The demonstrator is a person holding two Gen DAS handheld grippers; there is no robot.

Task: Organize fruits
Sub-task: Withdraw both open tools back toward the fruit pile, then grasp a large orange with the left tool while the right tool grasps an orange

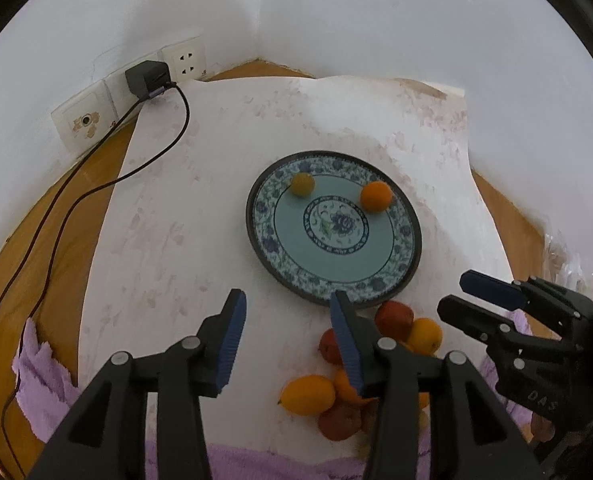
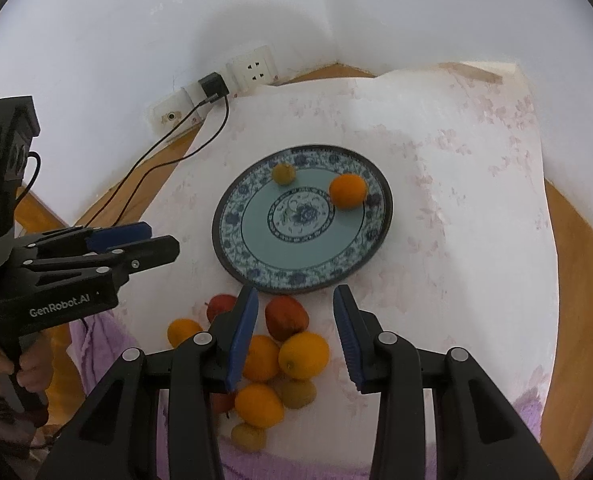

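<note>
Ahead of our right tongs (image 2: 294, 334) the plate (image 2: 232, 236) is mostly bare: only a small yellow fruit (image 2: 283, 173) and an orange (image 2: 348, 191) sit at its far side. Just below our open jaws the fruit pile (image 2: 284, 344) crowds the near cloth. Our left tongs (image 2: 158, 240) hover to the left, beside the pile. Beyond them, black cables (image 2: 164, 148) cross toward the wall, which closes the far side.

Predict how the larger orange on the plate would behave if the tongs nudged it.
The larger orange looks round, so it would probably roll. The plate seems smooth and shallow-rimmed, so it might roll off. It likely feels firm.
</note>
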